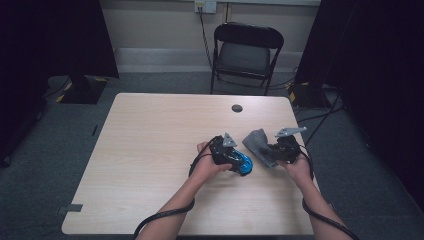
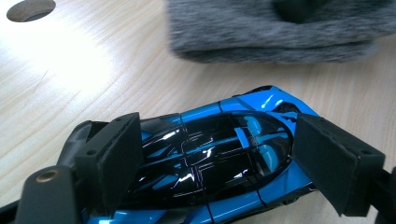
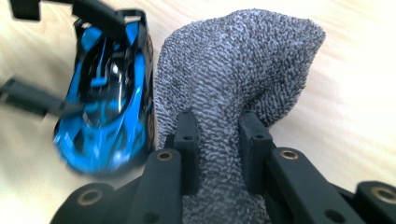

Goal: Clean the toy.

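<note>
The blue toy car (image 2: 205,158) lies on the counter (image 1: 150,150), near its front right part, and the left claw (image 2: 215,163) holds it by its two sides: one black pad (image 2: 116,154) presses on one flank and the other pad sits on the opposite flank, so the jaws stand rather wide because the car body is wide. I think this grip is there to keep the car steady and to leave its shiny roof free. Just beside the car is a grey cloth (image 3: 233,79), and the right claw (image 3: 217,149) has pinched a fold of it between nearly closed jaws; the rest of the cloth stands up in front of the claw like a soft bag. In the high view the cloth (image 1: 260,145) is between the two hands, very close to the car (image 1: 243,163), maybe touching it. So one hand fixes the car and the other brings the cloth, probably to wipe the glossy surface. Farther away there is a round cable hole (image 1: 237,108) in the counter, and behind it a folding chair (image 1: 245,55) on the floor.
</note>
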A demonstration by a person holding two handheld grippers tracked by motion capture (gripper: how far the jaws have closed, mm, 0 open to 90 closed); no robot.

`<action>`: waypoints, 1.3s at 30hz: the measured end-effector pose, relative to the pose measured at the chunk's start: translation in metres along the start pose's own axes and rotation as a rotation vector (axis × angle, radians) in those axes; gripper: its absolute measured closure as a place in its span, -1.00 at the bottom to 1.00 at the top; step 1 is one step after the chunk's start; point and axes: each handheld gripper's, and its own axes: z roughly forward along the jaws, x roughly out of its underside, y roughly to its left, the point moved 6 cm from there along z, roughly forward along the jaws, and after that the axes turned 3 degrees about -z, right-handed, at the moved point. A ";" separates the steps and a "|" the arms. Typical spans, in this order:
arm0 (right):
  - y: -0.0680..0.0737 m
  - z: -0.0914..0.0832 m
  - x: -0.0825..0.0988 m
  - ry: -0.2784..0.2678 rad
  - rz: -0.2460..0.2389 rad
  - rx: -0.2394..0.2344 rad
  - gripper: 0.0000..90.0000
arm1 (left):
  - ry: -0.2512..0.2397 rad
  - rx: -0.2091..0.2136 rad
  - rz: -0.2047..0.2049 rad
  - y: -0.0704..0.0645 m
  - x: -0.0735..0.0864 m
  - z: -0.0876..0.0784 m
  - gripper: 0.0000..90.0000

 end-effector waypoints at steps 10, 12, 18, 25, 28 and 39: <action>0.009 0.049 -0.037 0.032 -0.068 -0.010 0.61 | -0.002 0.007 0.002 0.000 0.000 0.000 -0.66; 0.011 0.054 -0.041 0.037 -0.077 -0.019 0.61 | -0.003 0.011 -0.002 0.001 0.000 0.000 -0.66; 0.021 0.081 -0.048 0.080 -0.127 -0.041 0.61 | -0.019 0.017 -0.009 0.002 0.001 -0.001 -0.66; 0.020 0.091 -0.043 0.086 -0.101 -0.065 0.62 | -0.018 0.016 -0.018 0.003 0.001 -0.001 -0.66; 0.019 0.089 -0.041 0.084 -0.105 -0.071 0.62 | -0.023 0.016 -0.020 0.003 0.001 -0.001 -0.66; 0.018 0.073 -0.029 0.085 -0.135 -0.077 0.62 | -0.013 0.013 -0.020 0.001 0.000 0.000 -0.66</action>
